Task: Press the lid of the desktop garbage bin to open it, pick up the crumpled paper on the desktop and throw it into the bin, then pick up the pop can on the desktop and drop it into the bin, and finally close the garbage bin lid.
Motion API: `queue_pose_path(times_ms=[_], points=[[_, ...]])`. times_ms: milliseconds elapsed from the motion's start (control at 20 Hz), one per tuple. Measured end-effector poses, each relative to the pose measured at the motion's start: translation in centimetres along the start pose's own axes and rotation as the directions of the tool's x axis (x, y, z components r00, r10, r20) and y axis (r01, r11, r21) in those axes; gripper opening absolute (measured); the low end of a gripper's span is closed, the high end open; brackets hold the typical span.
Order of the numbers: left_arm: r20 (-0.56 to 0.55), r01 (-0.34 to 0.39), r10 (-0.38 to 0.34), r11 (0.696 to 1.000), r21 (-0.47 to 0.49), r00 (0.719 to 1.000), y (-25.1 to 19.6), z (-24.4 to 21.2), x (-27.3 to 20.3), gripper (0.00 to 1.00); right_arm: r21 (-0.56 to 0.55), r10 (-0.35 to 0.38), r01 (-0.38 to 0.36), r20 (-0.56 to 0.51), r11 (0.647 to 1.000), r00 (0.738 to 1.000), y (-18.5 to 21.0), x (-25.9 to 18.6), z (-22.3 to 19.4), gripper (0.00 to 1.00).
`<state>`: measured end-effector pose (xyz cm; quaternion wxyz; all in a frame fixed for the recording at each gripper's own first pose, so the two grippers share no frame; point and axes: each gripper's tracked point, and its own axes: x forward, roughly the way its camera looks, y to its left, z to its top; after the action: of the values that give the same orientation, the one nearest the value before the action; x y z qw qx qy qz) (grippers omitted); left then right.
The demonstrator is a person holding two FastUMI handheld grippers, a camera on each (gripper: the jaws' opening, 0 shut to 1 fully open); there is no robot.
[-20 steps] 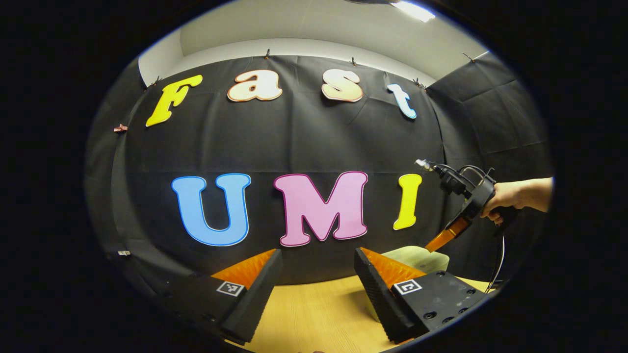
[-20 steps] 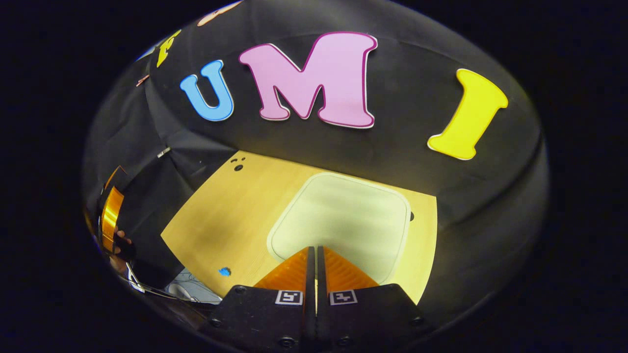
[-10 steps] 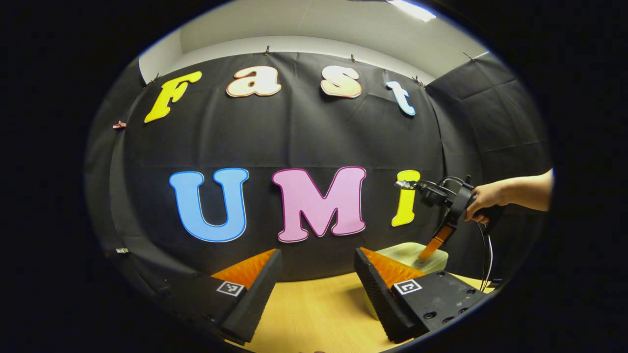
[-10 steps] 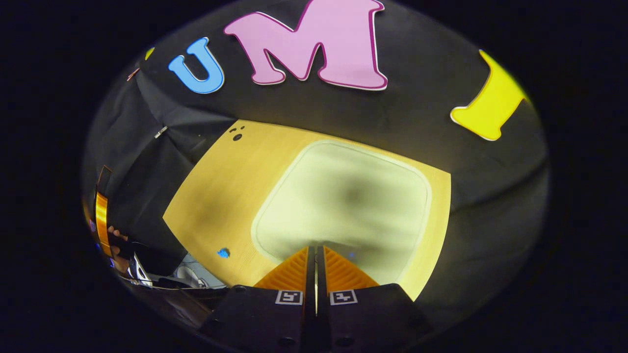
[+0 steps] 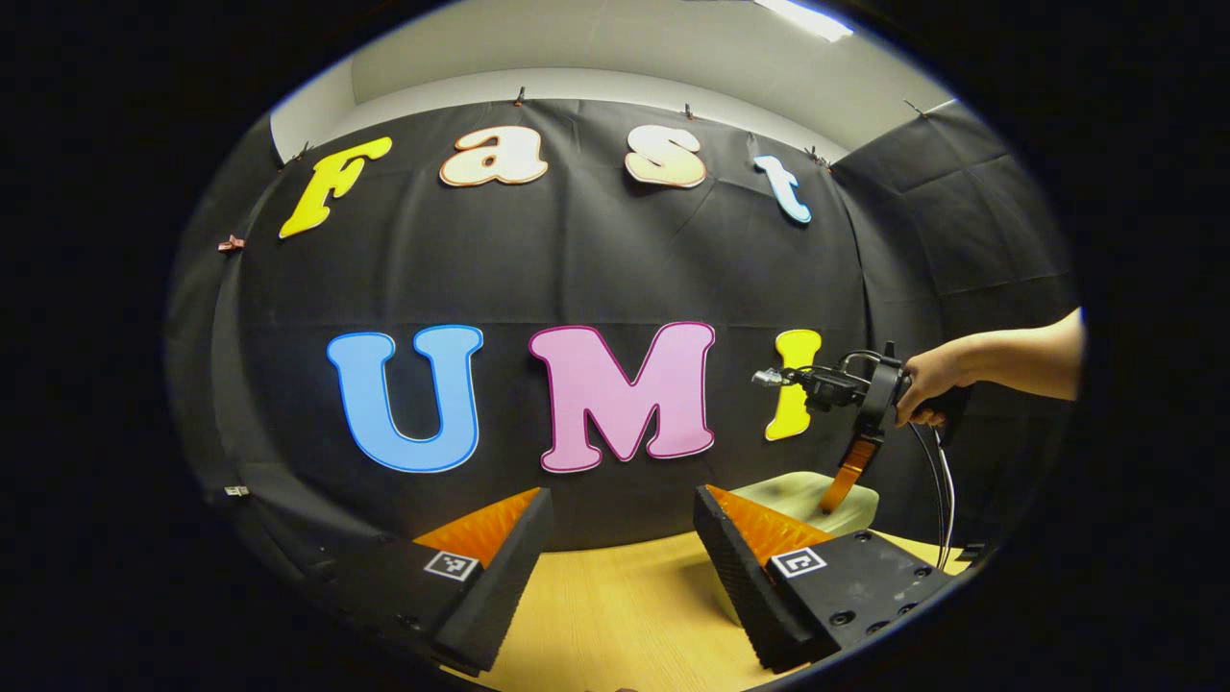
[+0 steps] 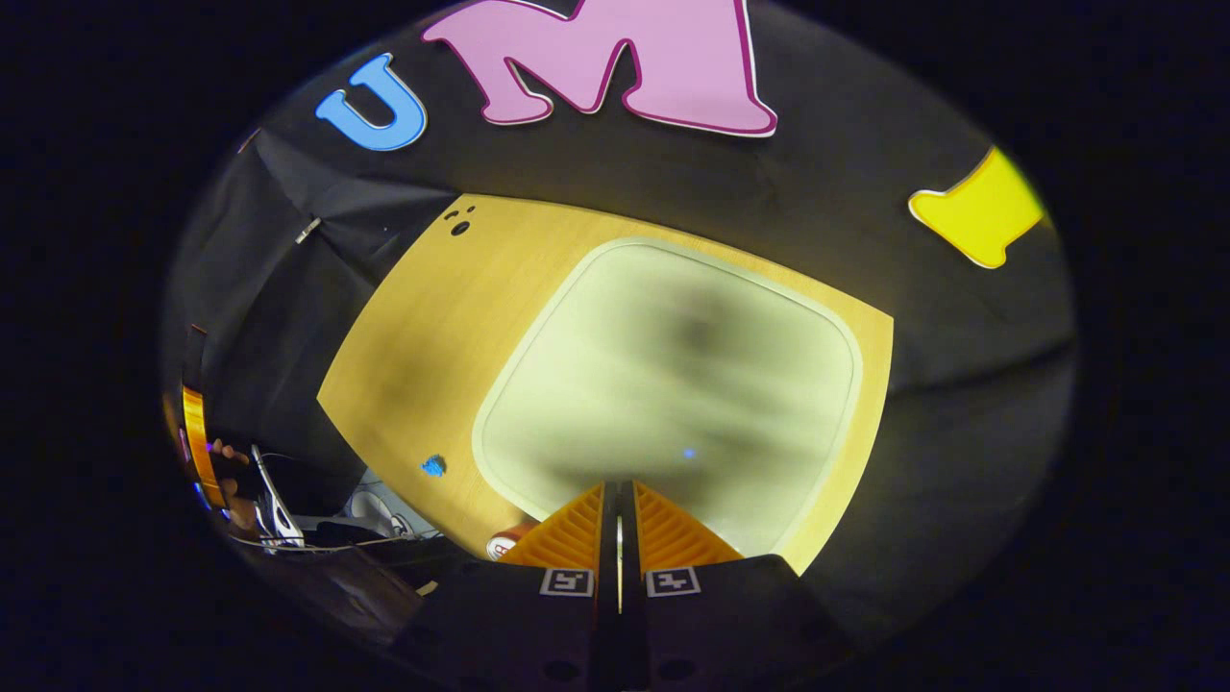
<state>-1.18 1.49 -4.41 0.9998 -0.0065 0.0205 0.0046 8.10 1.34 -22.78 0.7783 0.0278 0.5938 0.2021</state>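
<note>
Still closed, bin lid (image 6: 673,375) pale green.

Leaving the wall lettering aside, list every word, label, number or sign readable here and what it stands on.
No readable words or numbers.
On the left gripper: square coded markers, patterns, not text.
On the right gripper: coded markers of the same kind.
On the pop can: print too blurred to read.
On the bin lid: none.
</note>
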Motion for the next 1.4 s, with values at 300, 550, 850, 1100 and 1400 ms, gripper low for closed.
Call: queue_pose_path(times_ms=[300,550,850,1100,1400], points=[[0.009,-0.002,0.002,1.000,0.003,1.000,0.1,0.3,-0.1,0.95,-0.041,-0.014,0.017,0.062,0.999,0.998,0.2,-0.9,0.7,0.05],[0.020,0.001,-0.001,1.000,0.017,1.000,-0.1,0.8,-0.3,0.95,-0.029,-0.038,0.043,0.160,0.999,0.986,-0.4,-2.7,1.1,0.05],[0.028,0.015,-0.016,0.999,0.032,0.999,-0.6,1.4,-0.5,0.95,0.046,-0.045,0.029,0.398,0.999,0.916,-0.5,-6.5,3.6,0.05],[0.026,0.023,-0.024,0.999,0.044,0.999,-1.3,1.7,-0.8,0.95,0.077,-0.079,0.043,0.573,0.996,0.816,-1.0,-9.6,5.5,0.05],[0.022,0.026,-0.027,0.998,0.052,0.999,-1.8,1.8,-1.0,0.95,0.044,-0.102,0.103,0.735,0.994,0.670,0.0,-13.4,6.9,0.05]])
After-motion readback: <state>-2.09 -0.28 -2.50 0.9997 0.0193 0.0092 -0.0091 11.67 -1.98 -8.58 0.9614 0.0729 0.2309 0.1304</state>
